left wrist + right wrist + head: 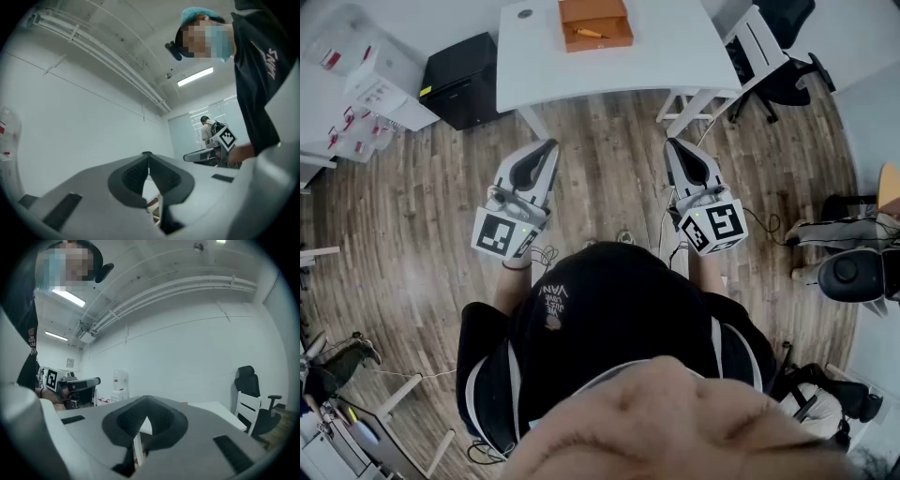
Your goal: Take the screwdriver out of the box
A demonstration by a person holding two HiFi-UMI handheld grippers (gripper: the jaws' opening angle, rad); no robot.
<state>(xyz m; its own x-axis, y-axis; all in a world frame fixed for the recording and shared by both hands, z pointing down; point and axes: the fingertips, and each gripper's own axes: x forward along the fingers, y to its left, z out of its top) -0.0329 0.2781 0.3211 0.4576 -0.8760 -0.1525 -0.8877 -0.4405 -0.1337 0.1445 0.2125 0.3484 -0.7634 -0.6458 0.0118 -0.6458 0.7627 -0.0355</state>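
The left claw [148, 155] fills the lower frame, its jaws pressed together with nothing between them. Beyond the left claw stands a plain white wall [84, 122]. To the left claw's right, the right claw [190, 157] shows side-on under its marker cube [226, 136]. Above and to the right of the left claw glows a ceiling light [195, 76]. At its far right rises the person's black shirt [262, 79].

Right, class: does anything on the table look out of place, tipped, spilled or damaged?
Nothing stands out. The orange box sits flat and open on the white table, with the screwdriver lying inside it. The left gripper and right gripper hang short of the table, both shut and empty.
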